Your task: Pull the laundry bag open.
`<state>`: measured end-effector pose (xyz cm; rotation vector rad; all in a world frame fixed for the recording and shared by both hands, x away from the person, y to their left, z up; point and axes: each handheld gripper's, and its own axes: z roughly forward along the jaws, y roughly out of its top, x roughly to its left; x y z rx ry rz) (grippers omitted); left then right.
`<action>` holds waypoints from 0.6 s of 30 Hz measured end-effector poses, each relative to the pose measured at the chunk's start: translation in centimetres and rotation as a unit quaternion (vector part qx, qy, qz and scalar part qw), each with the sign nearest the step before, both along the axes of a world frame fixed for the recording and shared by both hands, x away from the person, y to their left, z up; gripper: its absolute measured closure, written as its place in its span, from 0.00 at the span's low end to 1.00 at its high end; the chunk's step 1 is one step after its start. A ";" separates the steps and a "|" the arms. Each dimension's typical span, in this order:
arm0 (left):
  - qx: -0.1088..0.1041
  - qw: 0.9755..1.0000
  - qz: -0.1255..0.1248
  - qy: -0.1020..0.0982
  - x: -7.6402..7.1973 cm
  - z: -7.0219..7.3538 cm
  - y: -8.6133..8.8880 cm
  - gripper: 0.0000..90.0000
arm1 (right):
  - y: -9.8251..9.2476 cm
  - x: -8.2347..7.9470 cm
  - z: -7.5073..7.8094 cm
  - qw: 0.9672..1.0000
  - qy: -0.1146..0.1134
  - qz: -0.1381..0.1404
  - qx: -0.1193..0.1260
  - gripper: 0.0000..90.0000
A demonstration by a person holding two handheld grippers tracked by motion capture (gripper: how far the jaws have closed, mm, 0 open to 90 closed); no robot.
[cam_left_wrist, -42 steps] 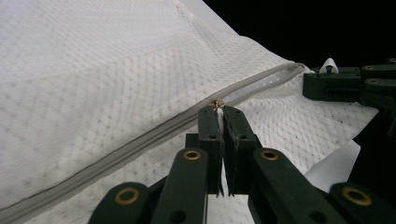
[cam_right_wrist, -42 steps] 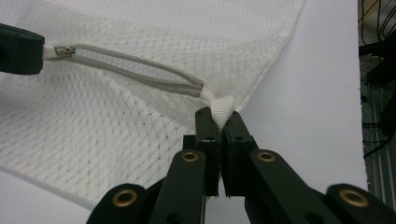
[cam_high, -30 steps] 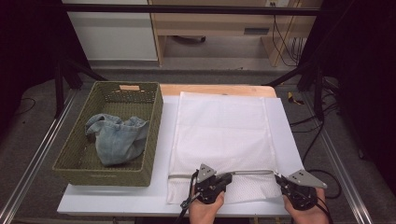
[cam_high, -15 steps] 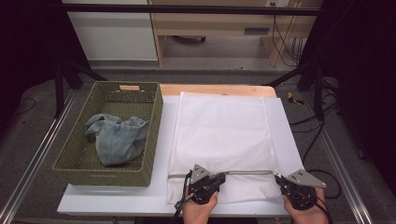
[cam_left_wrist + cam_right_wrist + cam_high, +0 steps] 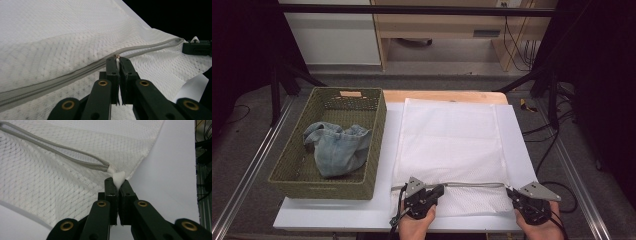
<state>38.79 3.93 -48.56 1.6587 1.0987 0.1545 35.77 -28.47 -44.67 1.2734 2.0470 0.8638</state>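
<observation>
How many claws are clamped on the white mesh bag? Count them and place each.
2. The left claw is shut on the zipper pull of the mesh bag; the right claw is shut on the white tab at the zipper's right end.

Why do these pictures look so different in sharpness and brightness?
High view: the white mesh laundry bag is brightly lit, the room's sides fall into black. Left gripper view: the near black jaws look soft, the grey zipper sharper, the far corner dark. Right gripper view: even light, crisp mesh weave, the white fabric tab clear.
</observation>
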 end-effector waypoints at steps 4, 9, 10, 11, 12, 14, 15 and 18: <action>0.000 1.000 0.003 0.000 0.0 0.1 0.4 0.97 | 0.0 0.1 -0.1 1.000 0.003 -0.002 -0.001 0.97; -0.001 1.000 0.006 0.004 -0.1 -0.2 0.6 0.97 | -0.1 0.5 -0.5 1.000 0.013 -0.006 -0.002 0.97; -0.001 1.000 0.006 0.003 -0.1 -0.2 0.6 0.97 | -0.1 0.6 -0.7 1.000 0.019 -0.008 0.000 0.97; -0.001 1.000 0.006 0.004 -0.1 -0.2 0.6 0.97 | -0.1 0.6 -0.7 1.000 0.019 -0.008 0.000 0.97; -0.001 1.000 0.007 0.004 -0.1 -0.3 0.6 0.97 | 0.0 0.7 -0.8 1.000 0.019 -0.009 0.000 0.97; 0.002 1.000 0.006 0.005 -0.1 -0.4 0.4 0.97 | -0.1 1.0 -0.9 1.000 0.020 -0.008 -0.002 0.97; 0.002 1.000 0.006 0.005 -0.1 -0.4 0.4 0.97 | -0.2 1.1 -0.9 1.000 0.022 -0.011 -0.001 0.97; 0.002 1.000 0.003 0.008 -0.1 -0.6 0.3 0.97 | -0.3 1.2 -1.0 1.000 0.026 -0.014 0.001 0.97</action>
